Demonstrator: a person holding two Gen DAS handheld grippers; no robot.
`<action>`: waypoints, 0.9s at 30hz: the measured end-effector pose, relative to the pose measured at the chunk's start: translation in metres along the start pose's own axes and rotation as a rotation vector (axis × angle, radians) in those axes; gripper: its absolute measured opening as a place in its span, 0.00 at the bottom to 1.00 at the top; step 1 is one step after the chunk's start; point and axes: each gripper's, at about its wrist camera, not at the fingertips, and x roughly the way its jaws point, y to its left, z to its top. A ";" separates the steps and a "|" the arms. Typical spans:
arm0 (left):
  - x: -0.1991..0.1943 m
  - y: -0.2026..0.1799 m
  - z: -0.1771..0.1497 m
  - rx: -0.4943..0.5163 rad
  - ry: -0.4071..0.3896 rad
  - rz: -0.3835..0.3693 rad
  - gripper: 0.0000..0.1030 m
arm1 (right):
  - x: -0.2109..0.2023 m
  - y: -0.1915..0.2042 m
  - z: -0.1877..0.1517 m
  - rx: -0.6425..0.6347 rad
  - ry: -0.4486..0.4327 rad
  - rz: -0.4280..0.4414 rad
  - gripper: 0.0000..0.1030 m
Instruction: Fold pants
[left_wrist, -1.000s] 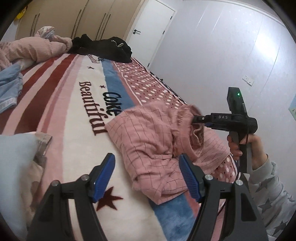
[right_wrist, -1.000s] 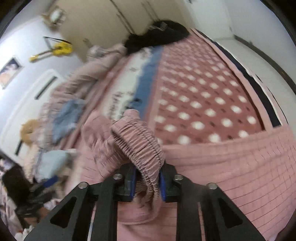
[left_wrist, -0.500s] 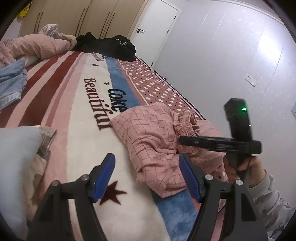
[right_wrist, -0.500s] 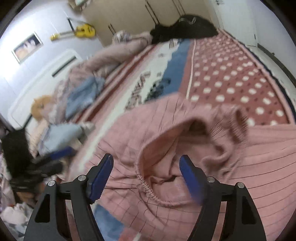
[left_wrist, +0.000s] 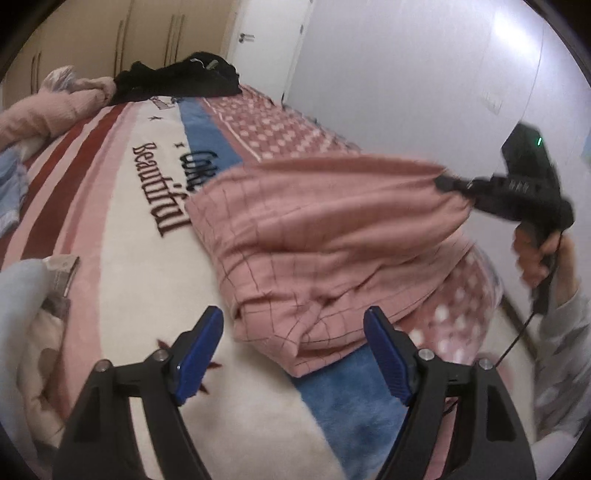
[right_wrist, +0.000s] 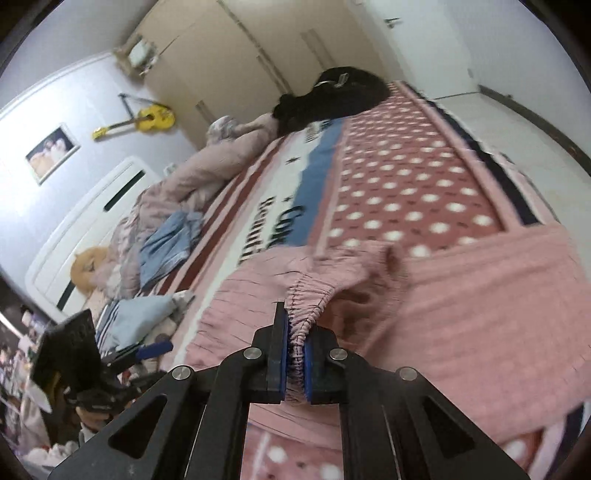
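Note:
Pink checked pants (left_wrist: 325, 240) lie in a loose heap near the bed's right edge. My right gripper (right_wrist: 294, 354) is shut on their gathered elastic waistband (right_wrist: 308, 295) and holds it stretched up off the bed; it also shows in the left wrist view (left_wrist: 443, 182) at the right, pulling the cloth taut. My left gripper (left_wrist: 293, 354) is open and empty, hovering just short of the near folded end of the pants. It shows small in the right wrist view (right_wrist: 147, 349) at the lower left.
The bed blanket (left_wrist: 147, 192) has stripes, dots and lettering. Black clothes (left_wrist: 177, 79) and a pink quilt (left_wrist: 48, 110) lie at the far end. Blue cloth (right_wrist: 166, 243) and a pale blue pillow (left_wrist: 18, 302) lie on the left. A wall (left_wrist: 424, 74) runs along the right.
My right gripper was open over the waistband half a second ago; it has shut on it and pulled it up and to the right, stretching the pants. My left gripper stays open.

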 end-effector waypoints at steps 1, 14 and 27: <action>0.006 -0.003 -0.001 0.011 0.014 0.018 0.73 | 0.000 -0.013 -0.004 0.033 0.010 -0.005 0.01; 0.027 -0.015 0.005 0.068 0.009 0.258 0.36 | 0.033 -0.050 -0.024 0.047 0.095 -0.001 0.57; 0.010 0.006 -0.015 -0.017 0.026 0.232 0.34 | 0.042 -0.013 -0.013 -0.024 0.064 0.069 0.07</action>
